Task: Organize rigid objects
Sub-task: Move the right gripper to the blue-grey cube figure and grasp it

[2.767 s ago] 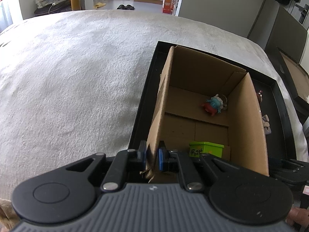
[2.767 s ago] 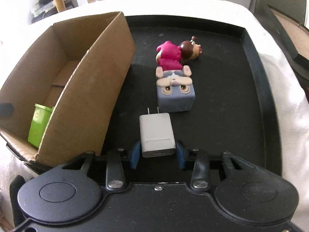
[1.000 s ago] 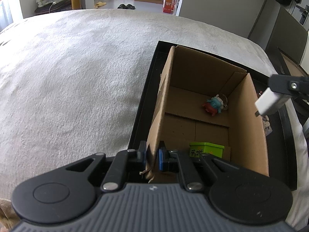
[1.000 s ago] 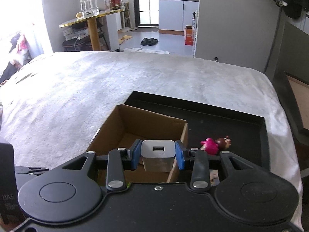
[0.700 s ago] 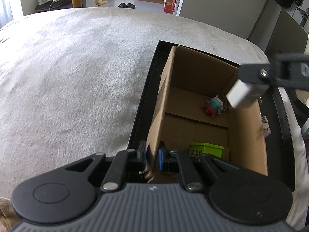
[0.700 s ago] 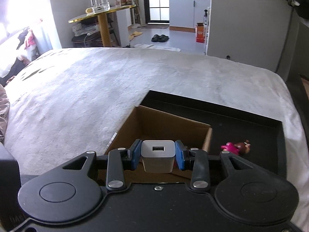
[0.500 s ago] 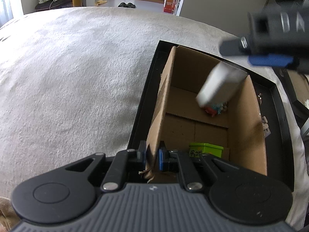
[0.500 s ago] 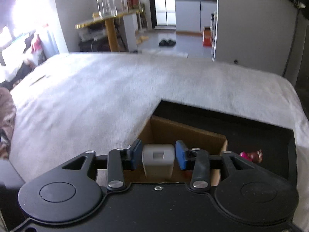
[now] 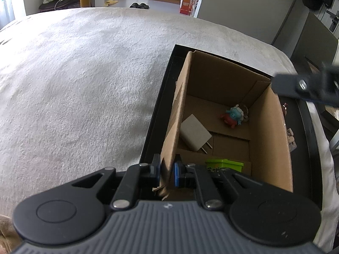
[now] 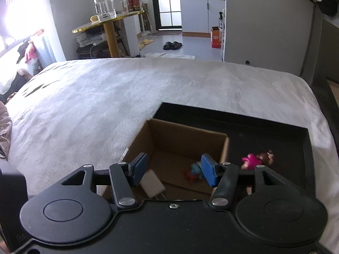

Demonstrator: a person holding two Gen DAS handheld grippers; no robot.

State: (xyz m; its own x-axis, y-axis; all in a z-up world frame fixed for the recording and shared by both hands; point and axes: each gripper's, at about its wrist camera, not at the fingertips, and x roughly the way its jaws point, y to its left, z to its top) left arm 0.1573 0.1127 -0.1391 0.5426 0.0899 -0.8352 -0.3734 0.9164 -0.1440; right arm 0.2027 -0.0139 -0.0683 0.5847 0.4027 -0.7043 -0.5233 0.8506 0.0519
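Where grey bedspread (image 10: 127, 97) ends, slippers (image 10: 172, 45) lie near a gold table (image 10: 108, 23).

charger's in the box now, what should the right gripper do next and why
Probably swing the right gripper right and down toward the pink doll. Its jaws are open and hold nothing, the white charger lies inside the cardboard box, and the doll lies outside it on the black tray. The left gripper is clamped on the box wall.

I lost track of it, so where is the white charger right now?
In the left wrist view the white charger lies inside the cardboard box, against its left wall, with the blue figurine beyond it.
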